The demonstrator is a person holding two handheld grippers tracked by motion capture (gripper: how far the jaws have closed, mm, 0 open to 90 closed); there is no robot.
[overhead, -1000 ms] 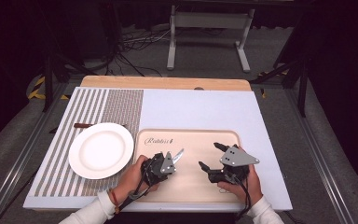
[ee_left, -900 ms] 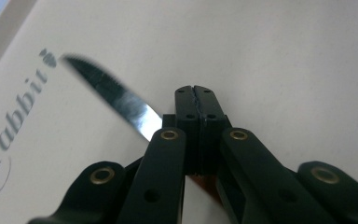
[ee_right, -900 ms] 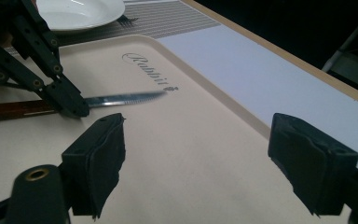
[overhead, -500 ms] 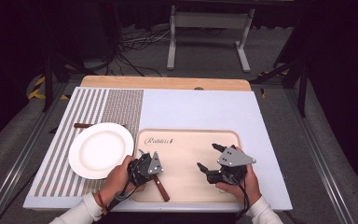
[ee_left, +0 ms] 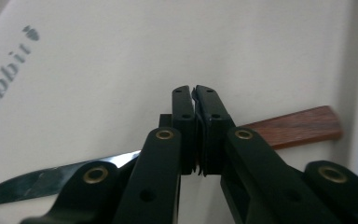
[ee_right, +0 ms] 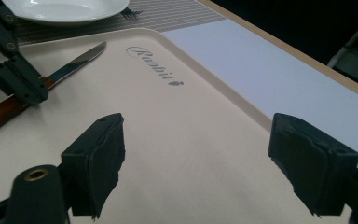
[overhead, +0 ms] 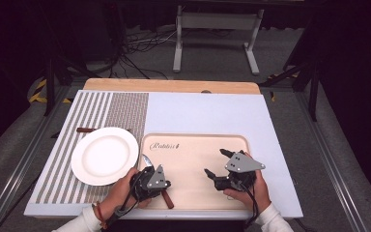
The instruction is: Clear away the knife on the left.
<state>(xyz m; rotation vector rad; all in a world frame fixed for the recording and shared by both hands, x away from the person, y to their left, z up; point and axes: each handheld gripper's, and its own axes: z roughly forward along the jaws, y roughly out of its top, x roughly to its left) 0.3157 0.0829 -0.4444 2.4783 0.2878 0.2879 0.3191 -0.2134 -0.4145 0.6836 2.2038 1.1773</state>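
High view: the left gripper (overhead: 147,180) has been carried toward the tray's (overhead: 193,193) near-left corner, jaws pinched on the knife (ee_left: 289,128), which lies angled toward the plate (overhead: 105,155). The right gripper (overhead: 220,163) is held spread, idle.

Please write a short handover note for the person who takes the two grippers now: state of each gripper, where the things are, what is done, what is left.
Left gripper: shut on the knife, gripping where the wooden handle meets the blade.
Right gripper: open, holds nothing, low over the right half of the tray.
Things: the knife is over the tray's left edge, blade toward the white plate on the striped placemat. A fork lies beyond the plate.
Done: knife gripped.
Left: probably to set the knife beside the plate; that step is not yet done.
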